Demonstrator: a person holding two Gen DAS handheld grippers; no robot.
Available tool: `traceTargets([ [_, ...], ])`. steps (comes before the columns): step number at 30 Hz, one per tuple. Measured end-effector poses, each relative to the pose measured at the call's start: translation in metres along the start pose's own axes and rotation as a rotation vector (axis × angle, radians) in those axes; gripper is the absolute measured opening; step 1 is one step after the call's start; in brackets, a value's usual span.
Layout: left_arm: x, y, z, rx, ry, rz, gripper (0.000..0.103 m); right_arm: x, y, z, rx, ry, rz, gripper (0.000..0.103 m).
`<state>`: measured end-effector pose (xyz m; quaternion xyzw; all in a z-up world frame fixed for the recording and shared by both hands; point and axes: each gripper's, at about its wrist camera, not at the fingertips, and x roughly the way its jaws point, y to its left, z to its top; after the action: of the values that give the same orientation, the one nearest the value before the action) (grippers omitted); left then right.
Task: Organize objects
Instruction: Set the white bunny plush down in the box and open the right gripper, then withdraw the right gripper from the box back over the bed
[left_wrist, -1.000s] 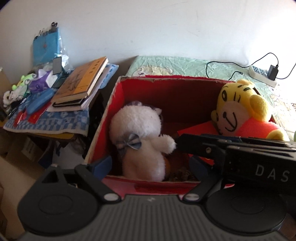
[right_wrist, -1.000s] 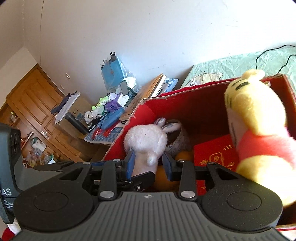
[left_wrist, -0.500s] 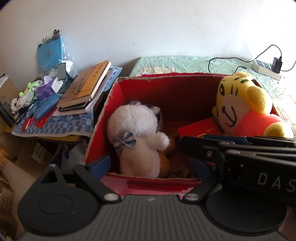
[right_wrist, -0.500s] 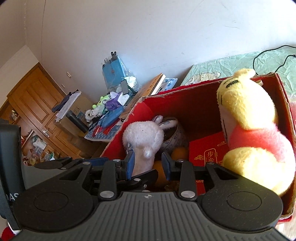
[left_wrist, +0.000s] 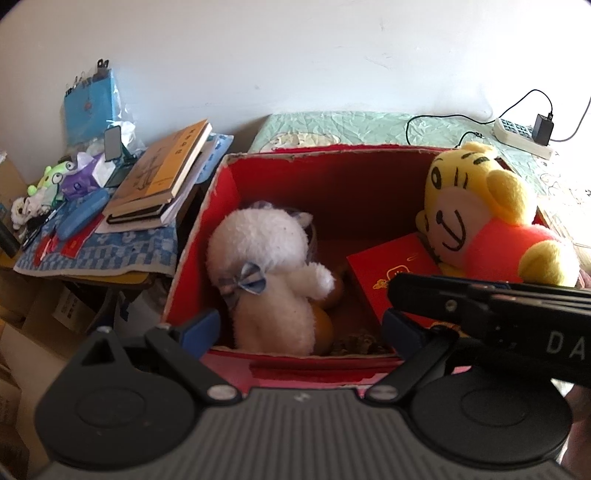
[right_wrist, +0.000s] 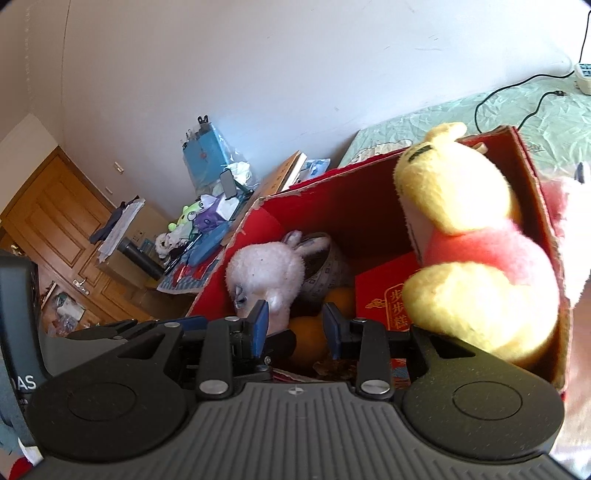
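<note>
The left tool (left_wrist: 298, 325) hangs just in front of a red cardboard box (left_wrist: 303, 162), its blue-tipped fingers spread wide and holding nothing. The right tool (right_wrist: 294, 325) hovers over the same box's near edge, its fingers parted more narrowly and also empty; seen from the left, its black body crosses the lower right.

Inside the box, a white plush rabbit (left_wrist: 269, 280) with a blue bow sits at the left. Oranges (right_wrist: 308, 332) lie beside and partly under it, directly between the right tool's fingers. A yellow tiger plush in a pink shirt (left_wrist: 491, 221) leans in the right corner, over a red gift box (left_wrist: 391, 273).

The step in hand looks like reaching into the box for an item, probably an orange. To do it well, lower the right tool straight down, clear of the rabbit's arm, and close across the fruit's widest part.

Readable writing: "DA" on the right tool's body, "AS" on the left tool's body. Gold Chinese characters mark the gift box. A stack of books (left_wrist: 162, 177) rests on the desk (left_wrist: 96, 258) at left.
</note>
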<state>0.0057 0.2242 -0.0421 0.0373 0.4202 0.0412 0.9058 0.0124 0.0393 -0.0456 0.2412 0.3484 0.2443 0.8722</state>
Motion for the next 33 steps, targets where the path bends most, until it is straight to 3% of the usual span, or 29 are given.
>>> traceTargets([
  [10,0.0,0.005,-0.006,-0.001,-0.032,-0.05,0.095,-0.012,-0.003,-0.005,0.003,-0.026,-0.026,0.035],
  [13,0.003,0.006,-0.006,-0.003,-0.038,-0.04,0.102,-0.015,-0.006,-0.006,0.01,-0.038,-0.035,0.037],
  [17,0.002,0.006,-0.004,0.005,-0.028,-0.06,0.102,-0.018,-0.009,-0.007,0.012,-0.051,-0.04,0.037],
  [24,-0.015,0.009,-0.004,-0.019,-0.078,-0.09,0.102,-0.035,-0.013,-0.006,0.002,-0.086,-0.006,0.038],
  [28,-0.043,-0.002,0.001,0.008,-0.156,-0.088,0.102,-0.062,-0.013,-0.006,-0.057,-0.152,0.029,0.038],
  [33,-0.063,-0.043,0.011,0.06,-0.171,-0.148,0.102,-0.098,-0.022,-0.007,-0.117,-0.22,-0.005,0.038],
])
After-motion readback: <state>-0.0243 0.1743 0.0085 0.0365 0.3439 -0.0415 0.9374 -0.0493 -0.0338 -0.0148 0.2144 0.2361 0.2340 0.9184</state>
